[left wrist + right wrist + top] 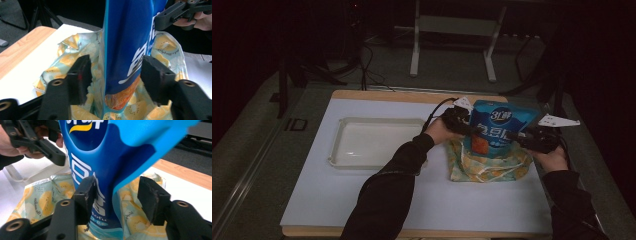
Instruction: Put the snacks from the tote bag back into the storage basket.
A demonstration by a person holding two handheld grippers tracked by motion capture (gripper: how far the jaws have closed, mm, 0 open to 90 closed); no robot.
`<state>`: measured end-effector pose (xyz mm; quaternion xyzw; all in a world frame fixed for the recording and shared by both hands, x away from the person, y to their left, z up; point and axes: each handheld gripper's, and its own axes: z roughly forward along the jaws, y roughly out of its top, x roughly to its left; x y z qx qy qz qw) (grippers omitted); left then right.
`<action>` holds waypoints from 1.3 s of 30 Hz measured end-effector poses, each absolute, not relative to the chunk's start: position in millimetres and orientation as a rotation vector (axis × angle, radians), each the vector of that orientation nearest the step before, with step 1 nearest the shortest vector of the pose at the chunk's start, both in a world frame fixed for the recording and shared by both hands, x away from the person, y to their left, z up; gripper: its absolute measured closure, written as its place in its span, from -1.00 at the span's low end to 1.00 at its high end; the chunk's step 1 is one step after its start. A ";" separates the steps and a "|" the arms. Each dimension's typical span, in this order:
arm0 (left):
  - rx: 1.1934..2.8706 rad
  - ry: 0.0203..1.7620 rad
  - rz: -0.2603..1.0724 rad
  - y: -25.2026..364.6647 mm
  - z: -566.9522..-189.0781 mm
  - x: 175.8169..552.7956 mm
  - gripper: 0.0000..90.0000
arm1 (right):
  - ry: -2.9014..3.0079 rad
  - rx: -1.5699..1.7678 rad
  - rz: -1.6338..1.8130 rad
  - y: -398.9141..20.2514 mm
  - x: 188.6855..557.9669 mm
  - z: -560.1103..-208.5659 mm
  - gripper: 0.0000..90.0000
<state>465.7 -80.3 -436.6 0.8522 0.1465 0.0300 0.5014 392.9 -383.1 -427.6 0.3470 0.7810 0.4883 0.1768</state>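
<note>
Blue glossy snack pouch [498,129] stands upright, right of centre in the high view, its lower end down inside the mouth of a yellow fruit-print bag [488,165] lying on the white worktop [362,200].

Step in hand, as I read it: you're either seating the pouch into the bag or drawing it out; the frames don't say which.

Your left gripper [113,77] straddles the pouch's edge. Its fingers [81,75] are half spread, with a gap on both sides and no pad pressing. Your right gripper [115,200] is much the same: one finger [86,195] sits right at the film, the other stands clear. I can't tell whether that near pad actually touches.

Next move: to go on, close both pairs squarely on the pouch's side seams and keep it vertical so it doesn't snag the bag's rim.

Materials:
- Pouch: slick laminated film, flat-sided, orange patch low on its face. Likely slippery, and it buckles if pinched mid-panel.
- Bag: thin, crinkled, soft, with its mouth gaping unevenly.
- Tray [377,142]: clear rigid plastic, shallow, left of the bag, well apart.
- Worktop: matte white with a wooden edge.
</note>
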 end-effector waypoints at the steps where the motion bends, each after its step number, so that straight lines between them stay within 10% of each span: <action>1: 2.060 0.354 0.073 -80.3 -436.6 465.7 -0.02 | 2.211 0.982 1.382 -383.1 392.9 -427.6 0.10; 20: 2.122 0.302 0.112 -94.0 -433.8 461.3 0.58 | 2.253 0.928 1.258 -363.8 396.2 -426.2 0.82; 39: 2.105 0.271 0.161 -94.1 -399.1 457.1 0.81 | 2.219 0.920 1.264 -363.7 395.0 -398.3 0.92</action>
